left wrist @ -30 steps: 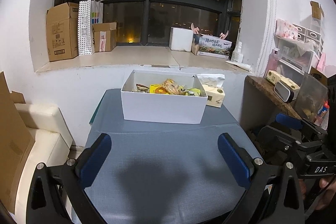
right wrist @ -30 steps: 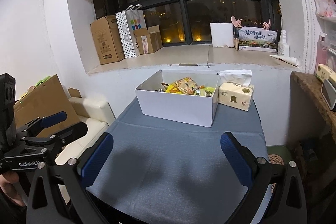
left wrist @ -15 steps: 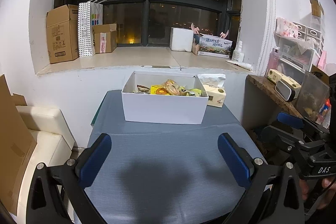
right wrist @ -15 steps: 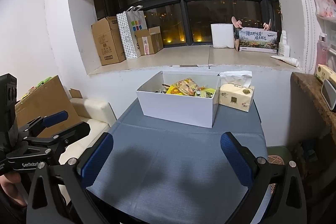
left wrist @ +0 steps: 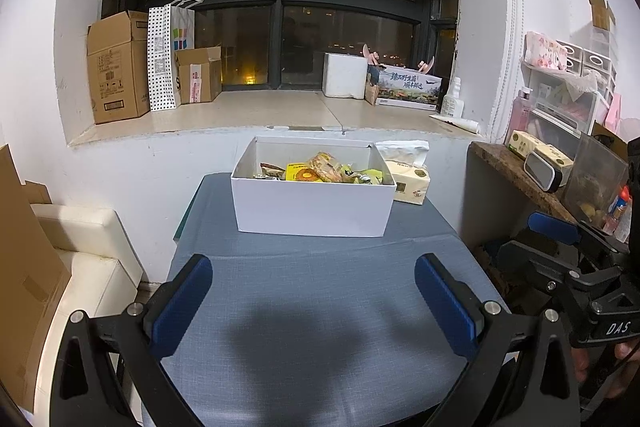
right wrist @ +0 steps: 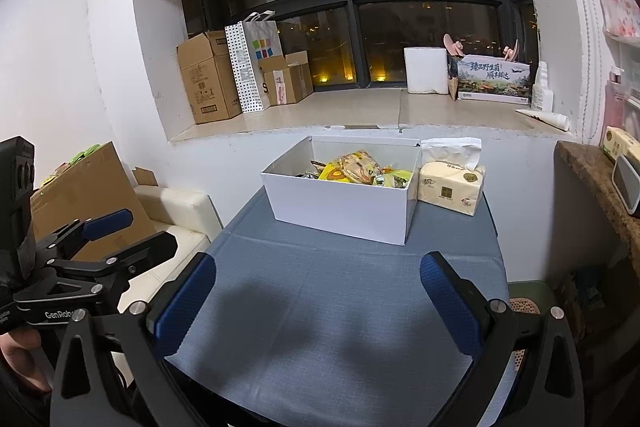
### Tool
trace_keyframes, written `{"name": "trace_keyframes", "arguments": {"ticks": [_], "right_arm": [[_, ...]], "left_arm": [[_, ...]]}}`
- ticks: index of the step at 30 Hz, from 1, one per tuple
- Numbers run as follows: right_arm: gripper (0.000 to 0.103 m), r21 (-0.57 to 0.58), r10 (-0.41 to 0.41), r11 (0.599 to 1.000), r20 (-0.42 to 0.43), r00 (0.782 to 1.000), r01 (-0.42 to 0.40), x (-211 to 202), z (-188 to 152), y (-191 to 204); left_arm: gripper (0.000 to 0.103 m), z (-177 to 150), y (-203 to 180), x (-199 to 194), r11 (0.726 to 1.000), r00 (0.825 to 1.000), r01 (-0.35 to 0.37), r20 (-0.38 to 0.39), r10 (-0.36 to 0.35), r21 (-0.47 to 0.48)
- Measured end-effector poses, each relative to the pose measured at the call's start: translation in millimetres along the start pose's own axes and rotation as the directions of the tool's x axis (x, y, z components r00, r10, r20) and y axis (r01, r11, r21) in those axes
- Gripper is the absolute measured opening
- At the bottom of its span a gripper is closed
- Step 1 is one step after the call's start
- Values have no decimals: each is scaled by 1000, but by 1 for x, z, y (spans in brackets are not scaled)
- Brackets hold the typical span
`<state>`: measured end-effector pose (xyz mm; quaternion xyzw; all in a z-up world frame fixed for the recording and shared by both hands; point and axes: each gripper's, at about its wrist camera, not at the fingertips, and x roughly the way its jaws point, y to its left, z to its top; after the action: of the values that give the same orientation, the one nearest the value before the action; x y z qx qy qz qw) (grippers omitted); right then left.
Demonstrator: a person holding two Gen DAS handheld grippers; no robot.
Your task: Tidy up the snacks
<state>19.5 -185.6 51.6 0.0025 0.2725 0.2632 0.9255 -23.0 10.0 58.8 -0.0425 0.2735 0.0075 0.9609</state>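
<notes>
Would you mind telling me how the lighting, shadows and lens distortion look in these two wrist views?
Left wrist view: indoor light from above, a soft dark shadow on the grey-blue tablecloth between the open left gripper fingers; dark window, fisheye-bowed walls. Right wrist view: similar shadow patches near the open right gripper, a lamp reflection in the glass, and the white cardboard snack box stays sharp.

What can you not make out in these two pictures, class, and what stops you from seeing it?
1. Lower snacks in the white box: in both wrist views its front wall and the top packets hide them.
2. Packet labels: too small in both views.
3. Table near edge: covered by each gripper's frame.
4. Tissue pack: left wrist view, partly behind the box.
</notes>
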Motion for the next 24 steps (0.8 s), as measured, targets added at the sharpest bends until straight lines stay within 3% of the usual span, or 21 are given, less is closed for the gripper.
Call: {"name": "trace_keyframes", "arguments": {"ticks": [24], "right_arm": [[103, -4, 13, 1000, 0, 1000, -13, -2, 1, 4]], "left_arm": [[103, -2, 1, -2, 1000, 1000, -5, -5, 5, -7]]}}
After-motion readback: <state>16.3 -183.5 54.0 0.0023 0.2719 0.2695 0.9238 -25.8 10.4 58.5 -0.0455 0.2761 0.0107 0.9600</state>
